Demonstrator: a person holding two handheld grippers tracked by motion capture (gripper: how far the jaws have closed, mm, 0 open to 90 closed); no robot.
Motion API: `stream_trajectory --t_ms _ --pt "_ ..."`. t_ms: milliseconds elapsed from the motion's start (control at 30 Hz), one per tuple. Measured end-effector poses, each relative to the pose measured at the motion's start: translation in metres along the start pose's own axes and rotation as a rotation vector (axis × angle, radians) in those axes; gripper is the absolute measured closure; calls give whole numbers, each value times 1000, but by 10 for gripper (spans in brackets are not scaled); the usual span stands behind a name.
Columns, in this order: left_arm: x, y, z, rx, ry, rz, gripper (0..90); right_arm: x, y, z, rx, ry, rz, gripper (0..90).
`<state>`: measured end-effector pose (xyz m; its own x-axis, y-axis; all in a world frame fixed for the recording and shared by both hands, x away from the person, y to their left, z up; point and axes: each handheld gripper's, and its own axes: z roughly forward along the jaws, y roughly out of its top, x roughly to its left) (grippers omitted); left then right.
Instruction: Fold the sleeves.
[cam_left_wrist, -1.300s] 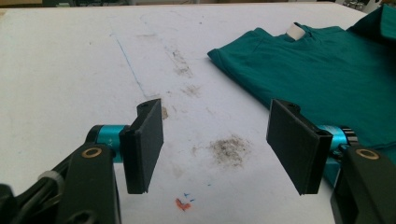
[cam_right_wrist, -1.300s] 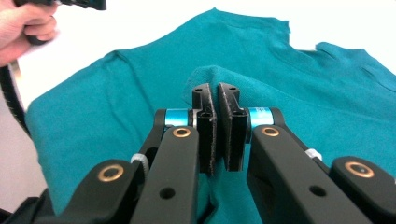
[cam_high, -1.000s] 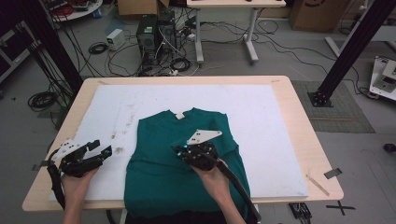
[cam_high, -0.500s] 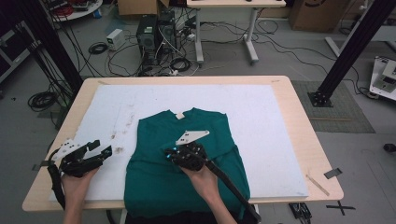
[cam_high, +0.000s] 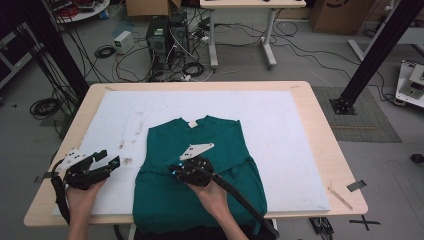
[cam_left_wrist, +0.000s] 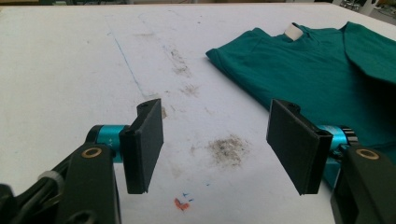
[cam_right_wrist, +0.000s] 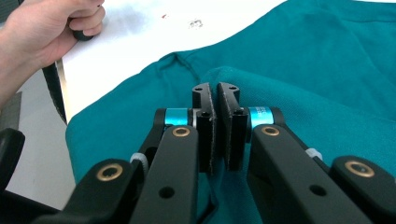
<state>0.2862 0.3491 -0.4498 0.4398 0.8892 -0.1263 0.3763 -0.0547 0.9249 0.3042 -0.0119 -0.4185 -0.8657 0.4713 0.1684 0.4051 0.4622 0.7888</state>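
A dark green shirt (cam_high: 210, 135) lies flat on the white mat (cam_high: 280, 130), collar with a white label (cam_high: 192, 123) pointing away from me. My right gripper (cam_high: 175, 172) sits low over the shirt's middle, its jaws shut on a raised fold of the green cloth (cam_right_wrist: 219, 77); fabric shows pinched between the pads in the right gripper view (cam_right_wrist: 216, 100). My left gripper (cam_high: 107, 161) hovers over bare mat to the left of the shirt's hem. Its jaws stand wide apart with nothing between them (cam_left_wrist: 215, 149), and the shirt (cam_left_wrist: 303, 70) lies off to its right.
The mat covers most of a wooden table (cam_high: 325, 150) and carries dark smudges (cam_left_wrist: 229, 149) near the left gripper. The person's left hand (cam_right_wrist: 46, 32) grips that tool at the table's near edge. Cables and a computer tower (cam_high: 165, 35) stand on the floor beyond.
My right gripper has slid leftward and a little toward me across the shirt, still shut on the fold and dragging it along. The left gripper has stayed put.
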Motion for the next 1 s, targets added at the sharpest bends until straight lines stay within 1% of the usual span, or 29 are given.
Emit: stream_trajectory --t_ms 200,233,267,300,333,367,433,533,633,700,767,867,1000 --pt "0 0 0 0 1 1 364 2 -3 4 18 12 -15 861" --pt "0 0 0 0 1 0 364 3 -3 4 18 17 -18 834" --pt "0 0 0 -1 0 -1 364 3 -4 4 16 26 -20 770" --pt "0 0 0 -1 0 -1 364 4 -4 4 5 26 -19 647" --pt "0 0 0 -1 -1 -1 364 4 -3 3 -2 26 -5 568" --pt "0 0 0 -1 0 -1 364 4 -3 1 -8 19 3 500" --pt "0 0 0 -2 -1 0 364 2 -3 -3 -20 -5 16 404" --pt "0 0 0 -2 -1 -1 364 -2 -4 -11 -28 -26 29 384" --pt "0 0 0 0 -1 0 364 -8 -7 -21 -27 -67 30 356" --pt "0 0 0 -1 -1 -1 364 -12 -12 -28 -24 -105 27 355" --pt "0 0 0 0 0 -3 364 -19 -17 -36 -30 -140 36 353" --pt "0 0 0 2 2 3 364 -28 -25 -51 -54 -182 54 353" --pt "0 0 0 2 2 4 364 -42 -37 -71 -60 -238 70 338"
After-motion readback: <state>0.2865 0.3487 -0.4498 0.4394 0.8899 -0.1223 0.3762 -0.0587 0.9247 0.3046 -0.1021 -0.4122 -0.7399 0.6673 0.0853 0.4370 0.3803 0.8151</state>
